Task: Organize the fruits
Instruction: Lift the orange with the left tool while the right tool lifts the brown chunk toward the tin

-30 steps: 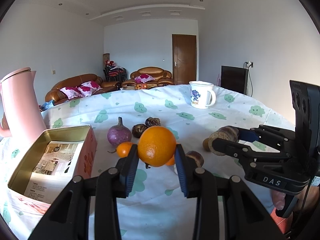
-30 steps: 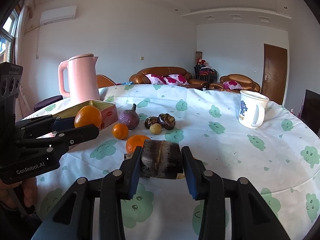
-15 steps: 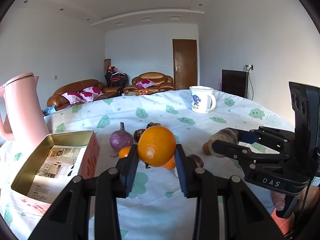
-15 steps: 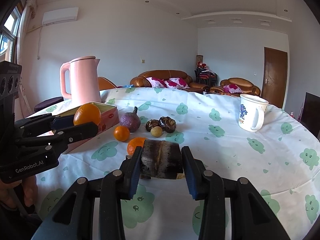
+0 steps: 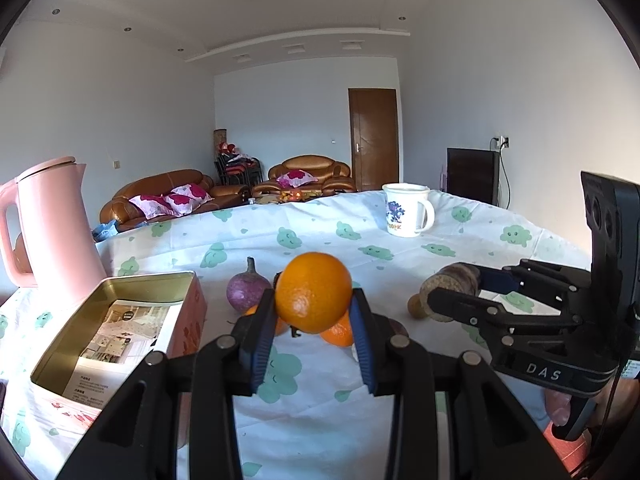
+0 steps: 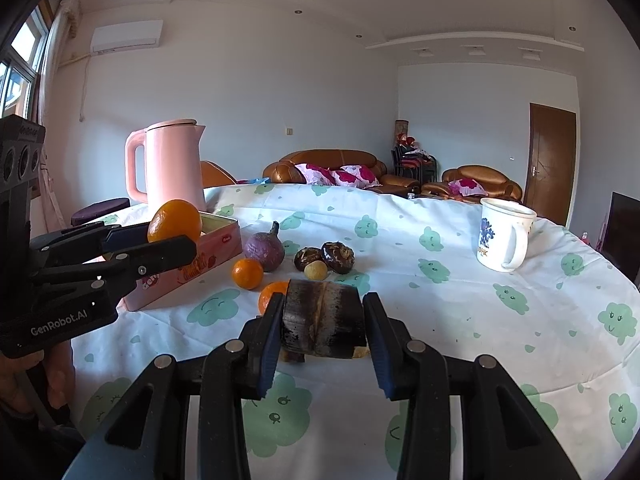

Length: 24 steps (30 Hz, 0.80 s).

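Two grippers are in my views, each clamped on a piece of fruit above the table. My left gripper (image 5: 314,322) has its jaws pressed against both sides of a large orange (image 5: 313,292), held clear of the cloth at the centre of the left wrist frame. My right gripper (image 6: 323,328) has its jaws closed onto a blackened banana chunk (image 6: 324,318), which sits crosswise between the blue pads at the lower middle of the right wrist frame.

On the tablecloth (image 6: 460,312) beyond, a small tangerine (image 6: 247,273) lies just beside a purple fruit with a stem (image 6: 264,249); a second tangerine (image 6: 272,296) peeks out behind the banana chunk. Two dark wrinkled fruits (image 6: 338,257) and a small yellowish one (image 6: 315,270) cluster near the centre.

At the lower left of the left wrist frame stands an open tin box (image 5: 188,304) with a printed leaflet (image 5: 124,344) lying inside. A pink kettle (image 6: 172,168) stands behind the box at the left, and a white mug (image 6: 504,236) sits well apart at the right of the frame.
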Each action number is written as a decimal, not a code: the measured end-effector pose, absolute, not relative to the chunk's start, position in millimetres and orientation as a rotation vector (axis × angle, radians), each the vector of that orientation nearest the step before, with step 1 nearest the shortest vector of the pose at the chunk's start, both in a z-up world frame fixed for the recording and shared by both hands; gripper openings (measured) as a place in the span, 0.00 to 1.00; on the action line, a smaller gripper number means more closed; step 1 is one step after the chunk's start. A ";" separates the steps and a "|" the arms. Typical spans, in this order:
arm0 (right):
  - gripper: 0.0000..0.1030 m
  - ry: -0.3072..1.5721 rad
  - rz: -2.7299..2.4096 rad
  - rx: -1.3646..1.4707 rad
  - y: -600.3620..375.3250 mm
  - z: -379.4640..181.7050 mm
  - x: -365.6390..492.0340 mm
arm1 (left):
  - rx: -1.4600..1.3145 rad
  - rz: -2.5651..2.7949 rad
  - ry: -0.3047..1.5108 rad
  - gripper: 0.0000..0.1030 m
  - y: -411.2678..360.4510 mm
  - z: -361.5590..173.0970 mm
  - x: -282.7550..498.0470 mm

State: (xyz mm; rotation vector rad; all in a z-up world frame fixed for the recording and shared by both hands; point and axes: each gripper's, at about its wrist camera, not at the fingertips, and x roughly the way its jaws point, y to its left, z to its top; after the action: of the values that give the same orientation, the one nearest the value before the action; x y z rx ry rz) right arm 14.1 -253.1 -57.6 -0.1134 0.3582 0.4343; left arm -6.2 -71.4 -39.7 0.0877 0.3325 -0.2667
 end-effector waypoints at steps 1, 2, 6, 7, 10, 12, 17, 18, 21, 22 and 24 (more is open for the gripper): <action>0.40 0.356 0.435 -0.114 -253.0 -57.6 13.8 | 0.090 -0.265 0.329 0.37 -71.4 -39.3 -6.6; 0.40 0.355 0.437 -0.115 -253.2 -57.6 13.8 | 0.092 -0.264 0.326 0.37 -71.4 -39.0 -7.0; 0.40 0.349 0.441 -0.115 -253.2 -57.6 13.4 | 0.099 -0.257 0.313 0.37 -71.7 -37.8 -9.5; 0.40 0.347 0.442 -0.115 -253.3 -57.5 13.2 | 0.101 -0.256 0.310 0.37 -71.4 -37.3 -10.3; 0.40 0.338 0.443 -0.116 -253.7 -57.6 11.6 | 0.104 -0.249 0.299 0.37 -71.6 -35.6 -11.9; 0.40 0.331 0.444 -0.115 -254.1 -57.5 10.4 | 0.107 -0.245 0.294 0.37 -71.6 -34.7 -12.6; 0.40 0.314 0.452 -0.112 -255.0 -56.9 8.2 | 0.110 -0.235 0.282 0.37 -71.4 -32.3 -14.8; 0.40 0.314 0.454 -0.112 -254.9 -56.8 8.1 | 0.110 -0.234 0.280 0.37 -71.3 -31.7 -15.2; 0.40 0.314 0.455 -0.116 -254.9 -56.4 8.2 | 0.113 -0.229 0.272 0.37 -70.6 -29.5 -16.5; 0.40 0.313 0.456 -0.119 -254.8 -56.3 8.4 | 0.113 -0.227 0.270 0.37 -70.7 -29.2 -16.9; 0.40 0.310 0.455 -0.127 -253.7 -55.8 7.9 | 0.114 -0.223 0.266 0.37 -69.4 -28.0 -17.9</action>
State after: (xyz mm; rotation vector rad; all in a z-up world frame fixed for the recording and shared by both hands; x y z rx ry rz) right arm 7.9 -253.7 -55.8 -0.1275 0.3101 0.4551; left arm -17.9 -69.4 -28.0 0.1139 0.2658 -0.2228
